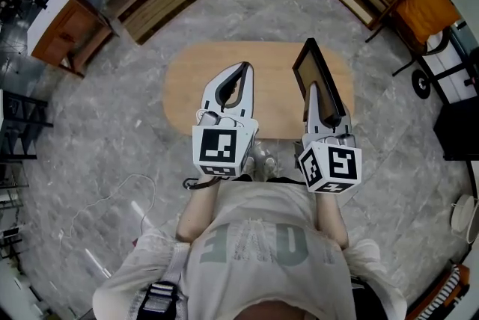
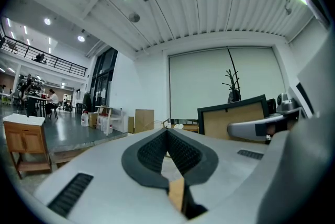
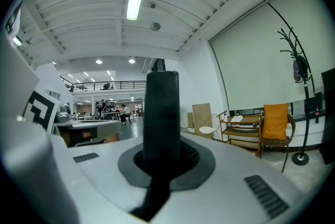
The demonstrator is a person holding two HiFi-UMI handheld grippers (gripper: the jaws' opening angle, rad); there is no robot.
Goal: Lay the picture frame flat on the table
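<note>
At the desk's [image 1: 187, 90] right end, my right tool [image 1: 313, 90] clenches the standing picture frame [image 1: 318, 72]
Its near corner hides behind that tool; my left tool [image 1: 243, 68] hangs clenched, empty, over bare desk beside it

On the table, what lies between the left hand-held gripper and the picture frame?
Nothing: only bare wooden table separates the left hand-held gripper from the picture frame, as the head view shows.
</note>
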